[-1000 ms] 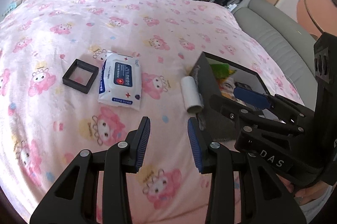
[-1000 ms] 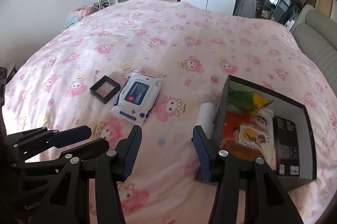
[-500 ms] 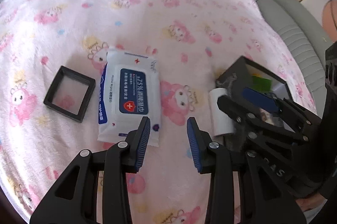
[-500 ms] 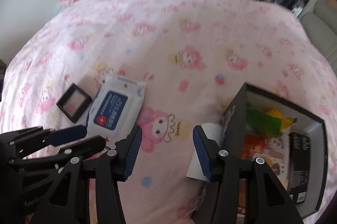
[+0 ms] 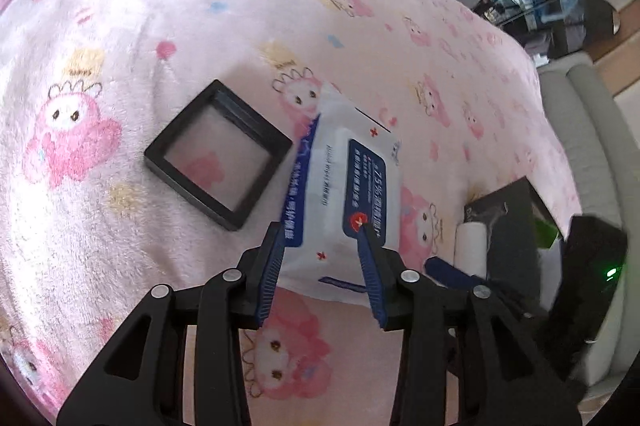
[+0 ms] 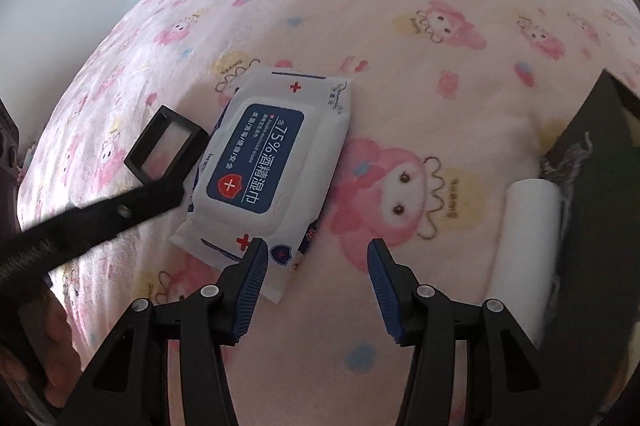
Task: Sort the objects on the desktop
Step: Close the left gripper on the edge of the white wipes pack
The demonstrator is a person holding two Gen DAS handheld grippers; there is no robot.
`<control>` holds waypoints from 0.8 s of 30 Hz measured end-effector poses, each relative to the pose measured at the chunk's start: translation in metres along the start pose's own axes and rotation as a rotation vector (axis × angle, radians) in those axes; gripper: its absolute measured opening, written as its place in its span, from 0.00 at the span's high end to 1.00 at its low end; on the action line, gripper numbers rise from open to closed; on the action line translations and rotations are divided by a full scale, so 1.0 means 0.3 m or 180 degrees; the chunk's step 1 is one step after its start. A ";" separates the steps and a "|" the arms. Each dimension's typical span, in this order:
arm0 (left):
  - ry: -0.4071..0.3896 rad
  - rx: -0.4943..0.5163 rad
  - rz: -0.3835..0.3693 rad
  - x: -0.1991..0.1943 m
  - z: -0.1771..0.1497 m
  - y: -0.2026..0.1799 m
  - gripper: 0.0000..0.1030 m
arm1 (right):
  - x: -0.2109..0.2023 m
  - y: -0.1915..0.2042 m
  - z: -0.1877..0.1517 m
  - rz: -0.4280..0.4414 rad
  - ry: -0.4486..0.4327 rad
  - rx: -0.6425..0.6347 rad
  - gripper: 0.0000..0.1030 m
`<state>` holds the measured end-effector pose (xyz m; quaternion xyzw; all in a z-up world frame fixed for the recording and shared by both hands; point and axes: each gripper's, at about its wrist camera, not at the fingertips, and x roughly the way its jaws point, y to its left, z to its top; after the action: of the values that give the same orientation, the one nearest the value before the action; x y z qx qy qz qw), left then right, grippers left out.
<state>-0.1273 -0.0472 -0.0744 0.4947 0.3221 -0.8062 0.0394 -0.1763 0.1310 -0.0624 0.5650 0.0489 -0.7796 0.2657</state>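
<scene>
On the pink blanket (image 6: 460, 98), the wipes pack (image 6: 268, 162) lies flat between a small black frame (image 6: 166, 146) on its left and a white roll (image 6: 524, 238) beside the black box (image 6: 596, 186) on the right. From its own camera the left gripper (image 5: 322, 238) hangs over the pack's near end, jaws parted and straddling it, pads not yet pressing. The right gripper (image 6: 314, 258) is released too, empty above bare blanket just right of the pack. The soft pack could buckle or slide on the plush blanket if pinched at one corner. Closing so near each other, the two grippers might also collide.
</scene>
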 end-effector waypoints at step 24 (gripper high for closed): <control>0.0450 -0.0037 -0.0330 -0.011 -0.161 -0.040 0.83 | -0.070 0.034 -0.154 0.0117 -0.0054 -0.0071 0.50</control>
<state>-0.0928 -0.0116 -0.0806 0.5328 0.3540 -0.7683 -0.0224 -0.1275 0.1472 -0.0574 0.5562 0.0449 -0.7787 0.2867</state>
